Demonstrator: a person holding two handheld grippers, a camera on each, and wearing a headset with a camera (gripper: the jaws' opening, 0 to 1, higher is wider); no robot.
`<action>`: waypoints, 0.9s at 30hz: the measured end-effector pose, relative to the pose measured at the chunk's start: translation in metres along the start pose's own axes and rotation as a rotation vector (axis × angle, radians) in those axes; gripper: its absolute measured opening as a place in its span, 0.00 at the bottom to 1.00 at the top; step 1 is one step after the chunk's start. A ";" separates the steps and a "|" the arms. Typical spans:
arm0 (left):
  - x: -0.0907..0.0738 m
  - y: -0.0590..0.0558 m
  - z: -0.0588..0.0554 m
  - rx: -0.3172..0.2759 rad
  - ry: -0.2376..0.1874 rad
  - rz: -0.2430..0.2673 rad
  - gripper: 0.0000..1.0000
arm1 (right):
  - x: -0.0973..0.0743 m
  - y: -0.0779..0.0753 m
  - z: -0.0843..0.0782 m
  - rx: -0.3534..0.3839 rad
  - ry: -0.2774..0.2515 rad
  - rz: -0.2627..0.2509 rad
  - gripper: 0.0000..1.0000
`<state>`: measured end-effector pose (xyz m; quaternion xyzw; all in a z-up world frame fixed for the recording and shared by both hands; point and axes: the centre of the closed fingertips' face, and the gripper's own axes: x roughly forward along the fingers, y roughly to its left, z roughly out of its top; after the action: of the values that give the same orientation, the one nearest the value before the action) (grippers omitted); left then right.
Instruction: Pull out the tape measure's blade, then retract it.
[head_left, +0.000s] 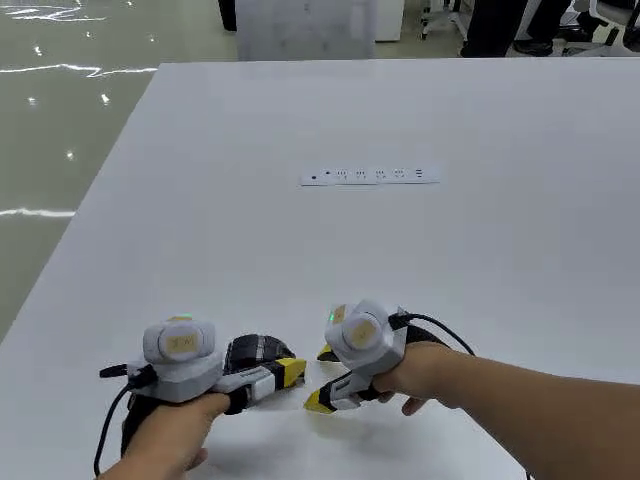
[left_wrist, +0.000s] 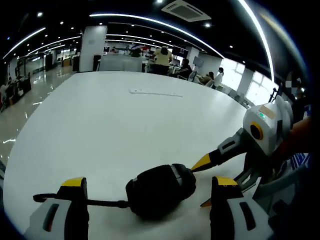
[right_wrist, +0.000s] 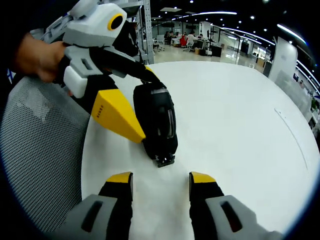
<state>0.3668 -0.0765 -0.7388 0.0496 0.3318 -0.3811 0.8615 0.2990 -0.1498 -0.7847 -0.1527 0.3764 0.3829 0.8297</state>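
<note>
The black tape measure (head_left: 256, 351) lies on the white table (head_left: 400, 260) near its front edge. My left gripper (head_left: 268, 358) is open, and its yellow-tipped jaws straddle the case (left_wrist: 160, 190) with a small gap on each side. A thin black strap (left_wrist: 100, 202) trails from the case toward one jaw. My right gripper (head_left: 322, 378) faces it from the right, also open. In the right gripper view the case (right_wrist: 157, 120) lies just ahead of that gripper (right_wrist: 161, 180), and the blade's end tab (right_wrist: 165, 161) points at the gap between its fingers. No blade is drawn out.
A white power strip (head_left: 370, 176) lies flat mid-table, well beyond the grippers. The table's left edge (head_left: 90, 190) drops to a glossy floor. A grey mesh chair (right_wrist: 40, 145) stands beside the near edge. People sit far off behind the table (left_wrist: 162, 57).
</note>
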 end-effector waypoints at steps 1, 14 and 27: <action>-0.004 -0.002 0.006 0.016 -0.022 -0.038 1.00 | -0.006 -0.003 -0.001 0.036 -0.011 -0.017 0.47; -0.041 0.016 0.001 0.066 -0.056 -0.187 1.00 | -0.084 -0.034 -0.012 0.192 -0.152 -0.174 0.69; -0.070 0.041 -0.009 0.102 -0.069 -0.192 1.00 | -0.158 -0.035 -0.058 0.183 -0.215 -0.276 0.83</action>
<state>0.3557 -0.0010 -0.7101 0.0483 0.2853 -0.4795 0.8285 0.2286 -0.2866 -0.7073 -0.0849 0.2944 0.2439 0.9201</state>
